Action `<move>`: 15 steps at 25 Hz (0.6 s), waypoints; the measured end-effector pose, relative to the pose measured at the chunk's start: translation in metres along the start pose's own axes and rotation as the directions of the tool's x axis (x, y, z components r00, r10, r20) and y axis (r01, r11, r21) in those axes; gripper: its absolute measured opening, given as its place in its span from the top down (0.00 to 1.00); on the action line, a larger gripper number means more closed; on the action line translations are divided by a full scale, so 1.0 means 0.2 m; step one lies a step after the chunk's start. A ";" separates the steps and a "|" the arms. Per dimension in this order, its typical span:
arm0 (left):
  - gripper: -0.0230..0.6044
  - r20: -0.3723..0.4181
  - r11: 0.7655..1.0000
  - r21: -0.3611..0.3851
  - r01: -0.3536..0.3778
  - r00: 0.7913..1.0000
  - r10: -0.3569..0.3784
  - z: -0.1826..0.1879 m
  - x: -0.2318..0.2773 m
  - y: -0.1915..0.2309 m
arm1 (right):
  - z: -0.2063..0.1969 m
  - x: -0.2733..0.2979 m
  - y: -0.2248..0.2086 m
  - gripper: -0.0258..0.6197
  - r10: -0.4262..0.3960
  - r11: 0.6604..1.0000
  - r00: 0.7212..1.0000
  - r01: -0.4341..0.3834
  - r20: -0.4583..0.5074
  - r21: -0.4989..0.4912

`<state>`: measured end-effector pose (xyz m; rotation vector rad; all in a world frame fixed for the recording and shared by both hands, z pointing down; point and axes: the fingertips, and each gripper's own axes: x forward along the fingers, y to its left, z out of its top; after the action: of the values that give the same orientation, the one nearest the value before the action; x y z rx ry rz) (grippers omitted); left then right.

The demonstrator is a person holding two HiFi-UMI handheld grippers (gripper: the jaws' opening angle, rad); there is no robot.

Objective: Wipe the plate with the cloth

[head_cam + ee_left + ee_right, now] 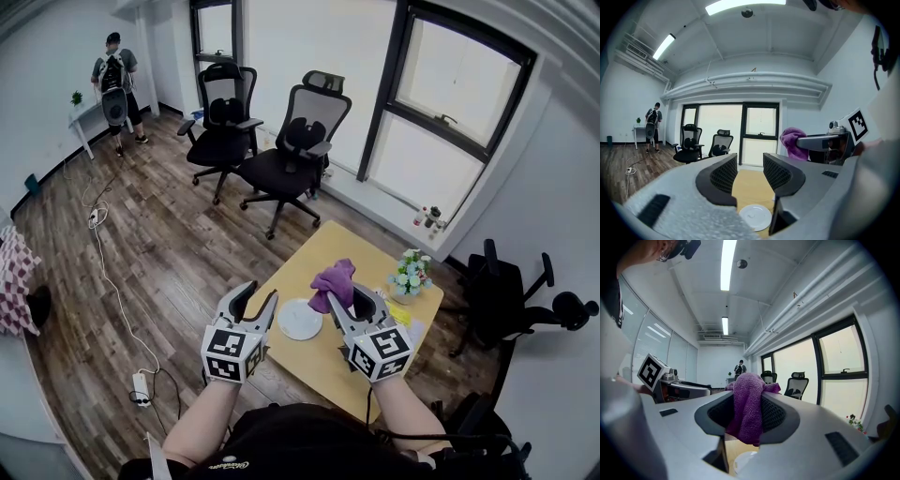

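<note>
Right gripper [354,302] jaws clamp the cloth [335,281], which droops vertically (bunched above). Left gripper [260,292] jaws stand apart, empty. The plate [300,319] lies flat between them, flowers [410,274] at its two o'clock.

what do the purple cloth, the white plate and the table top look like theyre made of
Cloth: soft, fuzzy pile with a matte surface that drapes in folds, so likely microfibre or terry. Plate: smooth, plain white and rigid-looking. It could be ceramic or melamine; the pictures don't show which. Table top: pale yellowish, even and matte, probably wood or wood-look laminate, with no grain visible.
</note>
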<state>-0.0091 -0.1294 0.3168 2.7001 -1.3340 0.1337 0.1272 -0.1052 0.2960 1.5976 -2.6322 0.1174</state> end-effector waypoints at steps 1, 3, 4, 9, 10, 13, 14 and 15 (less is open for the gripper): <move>0.68 0.000 1.000 0.000 0.002 1.000 -0.002 0.00 0.00 0.00 | 0.00 0.00 0.00 0.74 0.001 1.000 1.000 -0.001 -0.002 0.000; 0.68 -0.002 1.000 0.000 0.006 1.000 -0.006 0.00 0.01 0.00 | 0.00 0.01 0.00 0.74 0.003 1.000 1.000 -0.003 -0.004 0.000; 0.68 -0.002 1.000 0.000 0.008 1.000 -0.008 0.00 0.01 -0.01 | 0.00 0.01 0.00 0.74 0.004 1.000 1.000 -0.004 -0.004 0.000; 0.68 -0.005 1.000 0.001 0.015 1.000 -0.015 -0.01 0.01 -0.04 | -0.02 -0.01 0.01 0.74 0.011 1.000 1.000 -0.011 -0.010 -0.005; 0.68 -0.007 1.000 -0.001 0.015 1.000 -0.015 -0.02 0.01 -0.04 | -0.02 -0.01 0.01 0.74 0.011 1.000 1.000 -0.011 -0.013 -0.007; 0.68 -0.010 1.000 -0.005 0.018 1.000 -0.018 -0.02 0.01 -0.04 | -0.03 -0.01 0.00 0.74 0.013 1.000 1.000 -0.013 -0.020 -0.006; 0.68 -0.012 1.000 -0.005 0.019 1.000 -0.019 -0.02 0.01 -0.04 | -0.03 -0.01 0.00 0.74 0.012 1.000 1.000 -0.012 -0.020 -0.006; 0.68 -0.013 1.000 -0.005 0.019 1.000 -0.019 -0.02 0.01 -0.04 | -0.03 -0.01 0.00 0.74 0.012 1.000 1.000 -0.012 -0.021 -0.006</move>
<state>-0.0018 -0.1264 0.3216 2.7028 -1.3033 0.1455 0.1270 -0.1031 0.3023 1.5708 -2.6242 0.1258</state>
